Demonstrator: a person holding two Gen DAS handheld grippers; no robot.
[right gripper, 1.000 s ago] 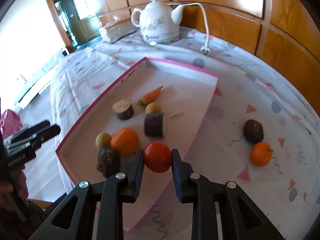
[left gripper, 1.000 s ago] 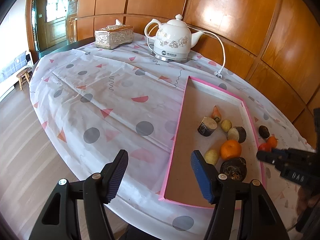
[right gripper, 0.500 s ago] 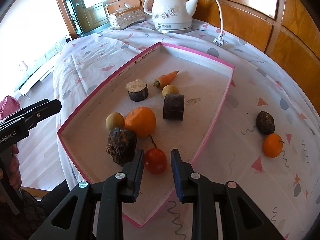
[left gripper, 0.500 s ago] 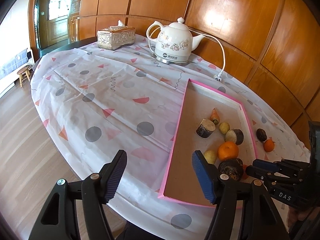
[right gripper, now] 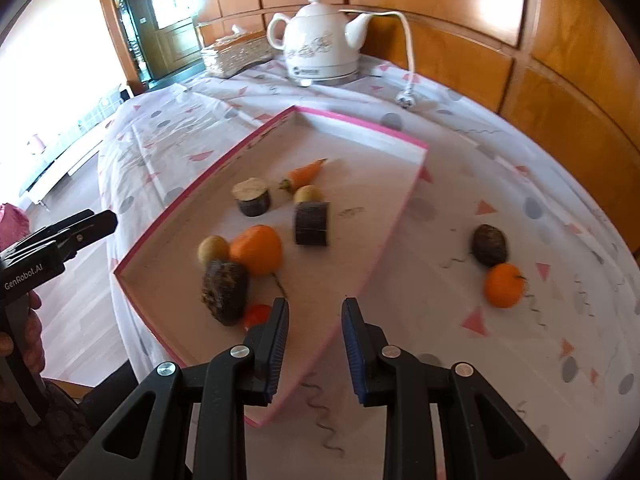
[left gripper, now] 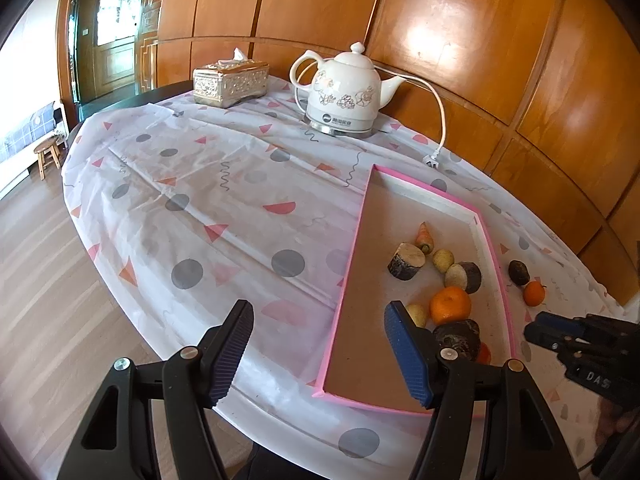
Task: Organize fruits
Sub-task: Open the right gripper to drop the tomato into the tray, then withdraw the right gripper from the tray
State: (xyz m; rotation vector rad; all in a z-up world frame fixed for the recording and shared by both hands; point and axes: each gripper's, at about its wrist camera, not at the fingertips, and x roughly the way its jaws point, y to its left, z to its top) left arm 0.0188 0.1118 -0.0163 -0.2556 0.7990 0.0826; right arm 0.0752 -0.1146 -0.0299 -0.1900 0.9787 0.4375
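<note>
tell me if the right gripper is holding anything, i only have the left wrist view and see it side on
Observer: No. In the right wrist view, the right gripper has its jaws apart with nothing between them.
Operator: where's the tomato, i barely see red
Observer: The tomato lies inside the pink tray, next to the dark root, partly hidden by one of that gripper's fingers.

Glossy orange-brown wooden wall panels (left gripper: 460,40) curve behind the round table (left gripper: 132,98), catching bright window glare. A white plastic tablecloth with grey dots and pink triangles (left gripper: 224,200) covers the table. The pale wood-plank floor (left gripper: 48,280) leads to a small wooden stool (left gripper: 48,154) and a glazed wooden door (left gripper: 116,40).
</note>
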